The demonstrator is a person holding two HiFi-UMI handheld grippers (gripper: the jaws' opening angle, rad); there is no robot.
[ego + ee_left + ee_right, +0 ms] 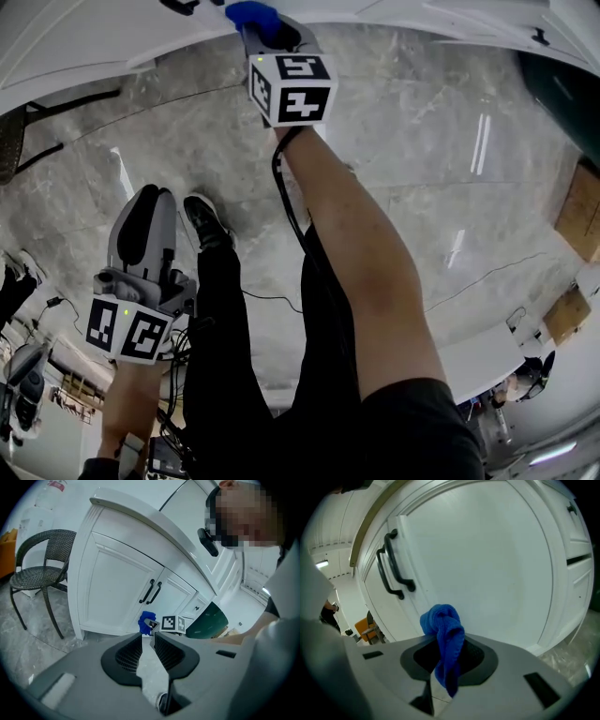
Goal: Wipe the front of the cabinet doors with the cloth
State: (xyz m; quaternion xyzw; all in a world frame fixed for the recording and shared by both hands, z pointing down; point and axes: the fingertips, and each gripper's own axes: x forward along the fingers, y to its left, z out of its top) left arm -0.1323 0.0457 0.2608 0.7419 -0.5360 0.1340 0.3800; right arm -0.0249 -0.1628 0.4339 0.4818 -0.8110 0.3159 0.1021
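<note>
A bunched blue cloth (pixel 443 634) is clamped in my right gripper (pixel 445 641), which is shut on it. The cloth sits close to the white cabinet door (pixel 487 564), right of its black handles (pixel 393 566); I cannot tell whether it touches. In the head view the right gripper (pixel 267 28) and cloth (pixel 251 14) reach the cabinet (pixel 112 37) at the top. My left gripper (pixel 150 202) hangs low at the left. Its jaws (pixel 147 637) stand a narrow gap apart with nothing between them. That view shows the doors (pixel 117 583) and the cloth (pixel 146 622) from afar.
A black wicker chair (pixel 40 573) stands left of the cabinet. A dark green object (pixel 208 620) lies right of it. Cardboard boxes (pixel 581 211) sit at the right on the marble floor (pixel 441 150). A person's shoe (pixel 204 220) and a cable (pixel 286 202) are near me.
</note>
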